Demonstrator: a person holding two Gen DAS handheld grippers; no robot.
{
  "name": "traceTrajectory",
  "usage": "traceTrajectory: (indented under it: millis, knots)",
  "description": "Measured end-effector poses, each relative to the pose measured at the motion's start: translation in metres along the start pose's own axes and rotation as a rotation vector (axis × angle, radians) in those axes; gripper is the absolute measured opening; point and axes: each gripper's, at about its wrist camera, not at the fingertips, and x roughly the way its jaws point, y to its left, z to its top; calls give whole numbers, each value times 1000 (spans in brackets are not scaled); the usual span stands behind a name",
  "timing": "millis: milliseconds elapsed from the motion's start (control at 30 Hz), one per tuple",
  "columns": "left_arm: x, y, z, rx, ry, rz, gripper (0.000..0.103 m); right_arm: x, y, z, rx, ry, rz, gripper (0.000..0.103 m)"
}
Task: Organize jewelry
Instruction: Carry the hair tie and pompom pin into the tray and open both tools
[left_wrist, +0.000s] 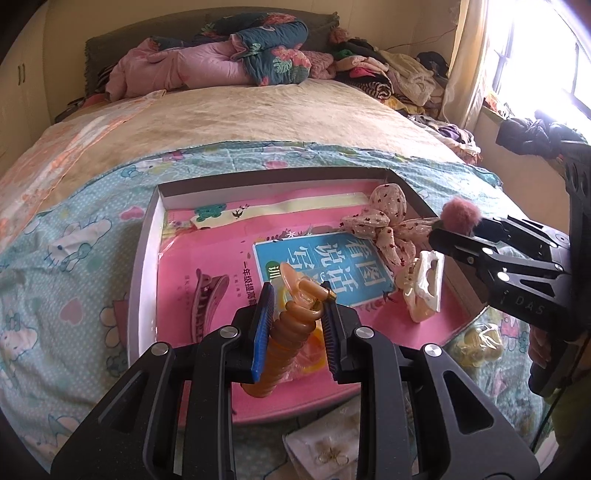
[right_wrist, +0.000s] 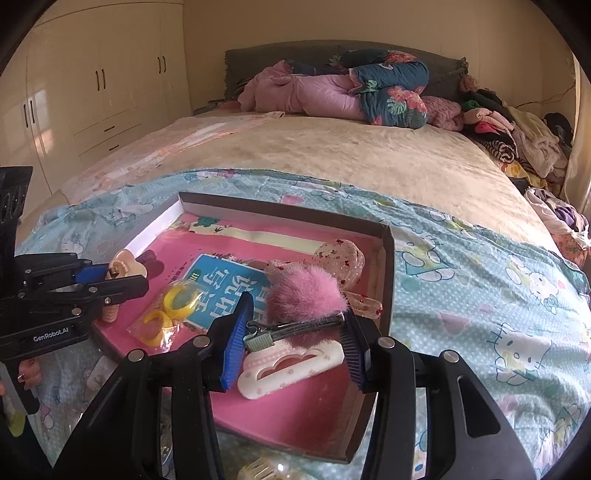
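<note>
A bed (left_wrist: 258, 110) with a cartoon-print sheet carried a shallow box (left_wrist: 147, 236) lined with a pink book. In the left wrist view, the left tongs (left_wrist: 295, 314) were clamped on an amber spiral hair clip (left_wrist: 291, 325) above the box, beside a cream claw clip (left_wrist: 424, 288) lying inside. In the right wrist view, the right tongs (right_wrist: 291, 336) gripped a metal clip with a pink pompom (right_wrist: 303, 295) over the box's near right corner, above a white cloud-shaped clip (right_wrist: 291, 365).

Two close wrist views, angled down, sharing the tray (left_wrist: 146, 254).
</note>
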Motion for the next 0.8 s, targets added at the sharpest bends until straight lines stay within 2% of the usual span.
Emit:
traceTrajectory:
  millis: [267, 533, 800]
  knots:
    - [14, 3, 2, -10, 19, 6, 18, 33, -14, 13, 28, 47, -8, 43]
    - [22, 6, -2, -18, 31, 13, 18, 57, -12, 17, 23, 90, -18, 44]
    - [26, 7, -5, -21, 38, 9, 18, 61, -9, 16, 14, 105, -16, 44]
